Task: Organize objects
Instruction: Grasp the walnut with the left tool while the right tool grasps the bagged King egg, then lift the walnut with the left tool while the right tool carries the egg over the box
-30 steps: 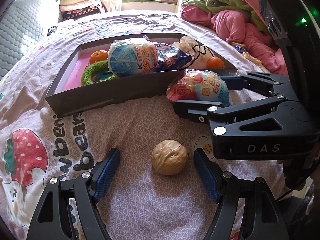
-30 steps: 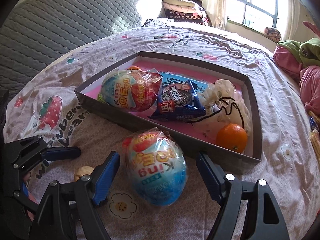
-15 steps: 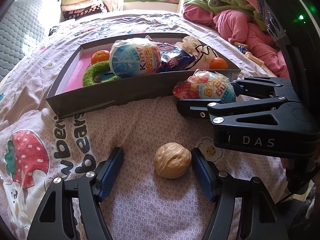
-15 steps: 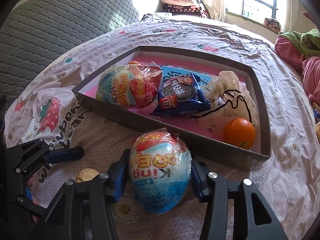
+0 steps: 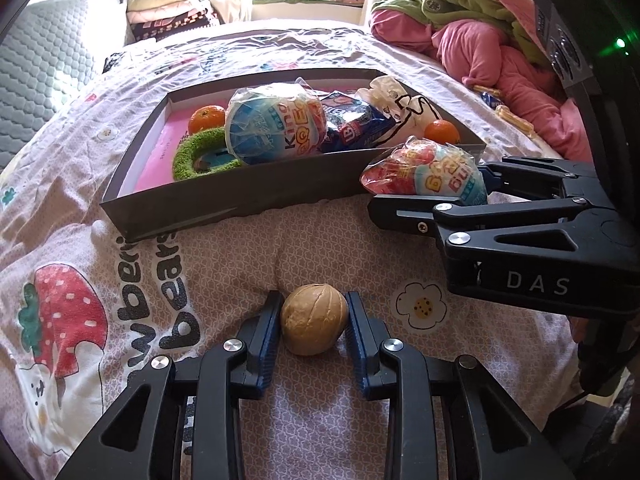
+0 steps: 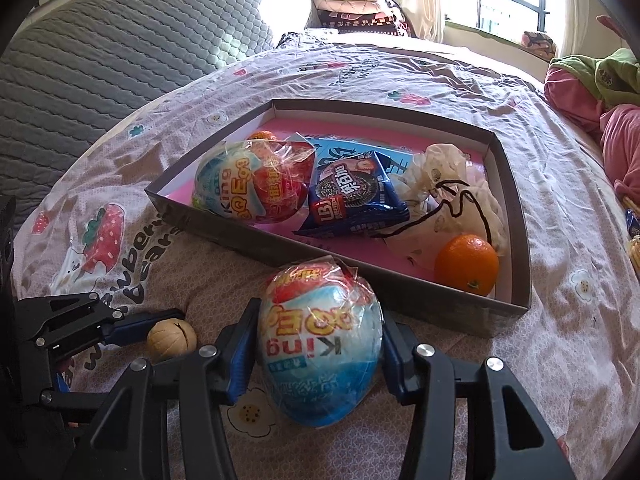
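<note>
My left gripper (image 5: 313,322) has just been closing, and its blue pads now press on both sides of the walnut (image 5: 314,319), which sits on the printed bedsheet (image 5: 224,256) close in front of me. My right gripper (image 6: 316,354) has also just closed, and it is clamped on the wrapped toy egg (image 6: 320,350), blue end toward me, red end pointing at the tray; the egg lies on the sheet just before the tray's near wall. Beyond both sits the shallow grey tray (image 6: 514,184) with a pink floor. In it lie a second wrapped egg (image 6: 254,182), a blue cookie packet (image 6: 354,198) beside it, a crumpled white bag (image 6: 452,184) with a black cord, an orange (image 6: 466,264) in the near right corner, another orange (image 5: 207,118) and a green fuzzy ring (image 5: 200,152) at the left end. Farther off, pink and green bedding (image 5: 472,36) is heaped by the window.
</note>
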Motion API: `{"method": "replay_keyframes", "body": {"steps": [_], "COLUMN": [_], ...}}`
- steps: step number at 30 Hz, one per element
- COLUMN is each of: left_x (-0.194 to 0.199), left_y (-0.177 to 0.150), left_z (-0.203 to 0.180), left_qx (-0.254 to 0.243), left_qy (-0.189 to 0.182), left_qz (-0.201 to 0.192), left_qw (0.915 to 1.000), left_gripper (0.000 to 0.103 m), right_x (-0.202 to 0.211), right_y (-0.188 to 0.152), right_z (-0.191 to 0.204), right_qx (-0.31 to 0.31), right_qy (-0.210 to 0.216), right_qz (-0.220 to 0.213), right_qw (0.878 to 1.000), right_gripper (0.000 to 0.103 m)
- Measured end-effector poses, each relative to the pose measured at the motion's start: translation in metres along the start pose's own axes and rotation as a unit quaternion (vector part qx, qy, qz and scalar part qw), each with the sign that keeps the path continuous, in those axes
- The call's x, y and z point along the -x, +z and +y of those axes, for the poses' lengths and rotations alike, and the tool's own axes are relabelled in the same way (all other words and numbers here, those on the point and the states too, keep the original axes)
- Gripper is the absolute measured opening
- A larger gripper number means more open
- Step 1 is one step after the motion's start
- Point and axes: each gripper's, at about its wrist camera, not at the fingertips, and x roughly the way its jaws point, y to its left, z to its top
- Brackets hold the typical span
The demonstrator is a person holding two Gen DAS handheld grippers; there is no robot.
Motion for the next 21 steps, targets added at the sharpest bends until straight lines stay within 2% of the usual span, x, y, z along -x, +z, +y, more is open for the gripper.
{"method": "replay_keyframes", "body": {"steps": [12, 21], "left_x": [0.015, 0.031], "left_y": [0.008, 0.027], "left_z": [0.001, 0.011], "left_qx": [0.009, 0.029], "left_qy": [-0.002, 0.015], "left_qz": [-0.020, -0.057], "left_qw": [0.9998, 0.9978], "left_gripper": [0.031, 0.031], "right_x": [0.014, 0.033], "right_y": [0.002, 0.010], "right_z": [0.001, -0.003], "right_qx": [-0.007, -0.026], "right_qy": [0.003, 0.004], "right_qz": [-0.023, -0.064], "right_qw": [1.000, 0.998], "right_gripper": [0.053, 0.053]}}
